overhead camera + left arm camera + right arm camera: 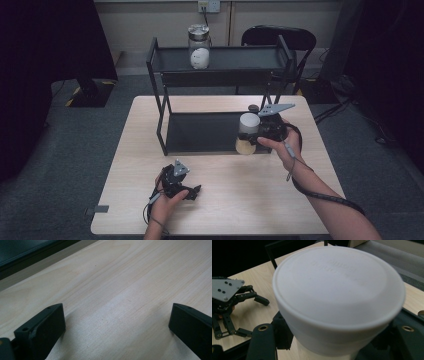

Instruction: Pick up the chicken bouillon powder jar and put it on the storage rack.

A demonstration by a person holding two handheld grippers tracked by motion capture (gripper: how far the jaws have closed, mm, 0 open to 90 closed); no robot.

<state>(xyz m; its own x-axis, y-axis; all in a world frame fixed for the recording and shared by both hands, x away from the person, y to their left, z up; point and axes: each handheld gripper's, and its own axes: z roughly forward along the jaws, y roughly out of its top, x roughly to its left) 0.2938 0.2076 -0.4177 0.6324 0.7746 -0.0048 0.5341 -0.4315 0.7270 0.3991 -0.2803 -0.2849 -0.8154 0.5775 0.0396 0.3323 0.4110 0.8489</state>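
A pale wooden table (225, 200) stands on grey carpet (65, 165), carrying a black two-tier metal rack (220, 95) set toward its far edge. On the rack's upper shelf (240, 57) sits a glass jar (199, 46) with a metal lid and white contents. The left gripper (192, 192) rests on the tabletop near the front edge, jaws spread wide apart.

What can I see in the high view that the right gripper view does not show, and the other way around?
High view alone: a glass jar on the upper shelf of the black rack, and a chair. Right gripper view alone: faint raised lettering on the white-lidded jar clamped by the right hand-held gripper. Both share that jar, the open left hand-held gripper and the wooden table.
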